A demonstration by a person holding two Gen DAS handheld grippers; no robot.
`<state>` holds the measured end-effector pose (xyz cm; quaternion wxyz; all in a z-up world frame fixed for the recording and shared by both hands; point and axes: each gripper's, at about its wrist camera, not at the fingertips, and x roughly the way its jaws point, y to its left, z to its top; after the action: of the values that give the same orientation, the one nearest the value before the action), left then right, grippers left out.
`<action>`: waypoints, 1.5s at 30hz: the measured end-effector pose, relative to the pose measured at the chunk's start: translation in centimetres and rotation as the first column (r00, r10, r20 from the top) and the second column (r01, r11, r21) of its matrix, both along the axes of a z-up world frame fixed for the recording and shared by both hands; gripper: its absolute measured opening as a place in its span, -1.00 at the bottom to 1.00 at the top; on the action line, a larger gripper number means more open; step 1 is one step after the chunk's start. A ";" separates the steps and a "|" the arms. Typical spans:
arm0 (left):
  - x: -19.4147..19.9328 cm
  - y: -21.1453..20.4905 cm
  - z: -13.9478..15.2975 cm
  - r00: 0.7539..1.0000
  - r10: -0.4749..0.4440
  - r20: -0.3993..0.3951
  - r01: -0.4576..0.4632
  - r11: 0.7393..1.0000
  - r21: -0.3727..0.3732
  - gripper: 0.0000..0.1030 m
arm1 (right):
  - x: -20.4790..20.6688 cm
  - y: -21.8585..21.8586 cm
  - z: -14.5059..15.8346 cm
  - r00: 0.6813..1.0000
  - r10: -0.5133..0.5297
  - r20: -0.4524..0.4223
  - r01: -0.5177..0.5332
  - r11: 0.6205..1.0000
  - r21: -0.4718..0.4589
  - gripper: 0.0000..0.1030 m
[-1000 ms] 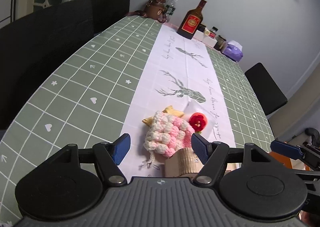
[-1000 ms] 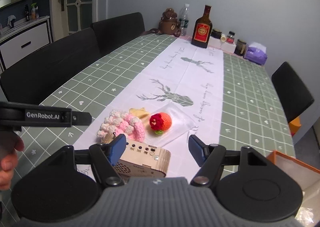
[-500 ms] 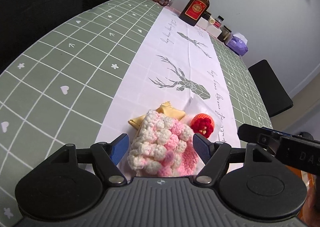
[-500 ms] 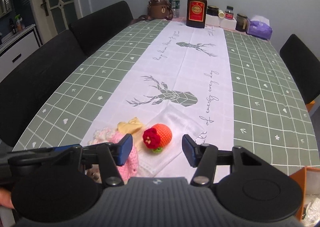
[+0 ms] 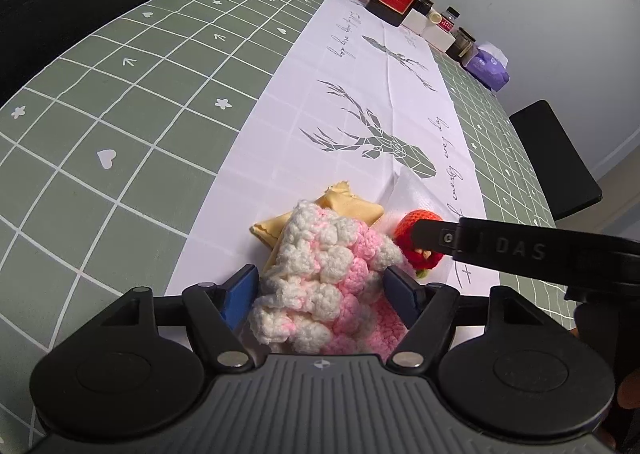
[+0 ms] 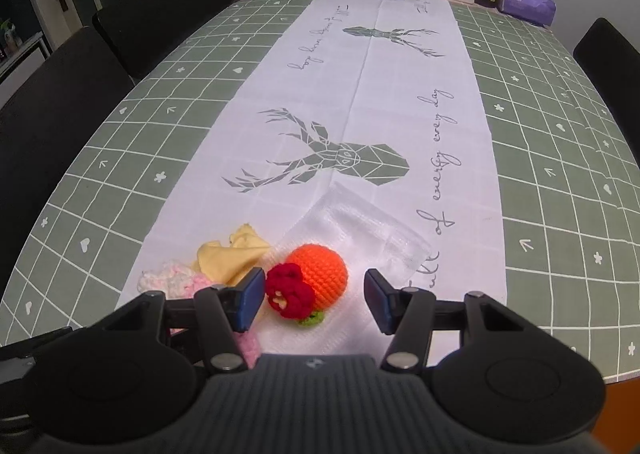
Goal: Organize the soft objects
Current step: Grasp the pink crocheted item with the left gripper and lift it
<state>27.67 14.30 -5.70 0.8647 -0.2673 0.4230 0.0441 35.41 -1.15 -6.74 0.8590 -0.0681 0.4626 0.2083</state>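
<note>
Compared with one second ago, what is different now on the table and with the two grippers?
Both grippers have come down and closer. The left gripper now straddles the pink and white crochet piece, its jaws just narrowing. The right gripper has moved from the wooden box, now out of view, to the orange crochet ball, its jaws having narrowed earlier; nothing is gripped yet. The yellow cloth and soft things lie as before.

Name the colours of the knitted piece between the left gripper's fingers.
The knitted piece is pink and white in bobbly patches, clearest in the left wrist view.
</note>
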 end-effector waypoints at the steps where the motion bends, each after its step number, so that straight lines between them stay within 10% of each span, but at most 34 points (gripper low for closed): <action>1: 0.0 -0.1 0.0 1.000 -0.001 0.000 0.001 1.000 0.003 0.50 | 0.1 0.2 -0.2 1.000 0.005 -0.005 -0.005 1.000 -0.005 0.06; 12: 0.0 -0.5 0.2 1.000 0.003 0.022 -0.004 0.999 0.038 -0.22 | 1.2 1.6 -1.4 1.000 0.019 -0.014 -0.020 0.999 -0.048 -0.06; 45: -10.2 -0.9 11.2 0.930 0.092 0.356 -0.157 0.975 0.156 -0.38 | -12.2 -4.6 9.1 0.959 0.107 0.262 -0.128 0.989 0.068 -0.09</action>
<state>17.43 13.38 5.52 0.9418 -0.2172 0.2404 0.0897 23.20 -5.74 2.39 0.9000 -0.0857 0.3331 0.2677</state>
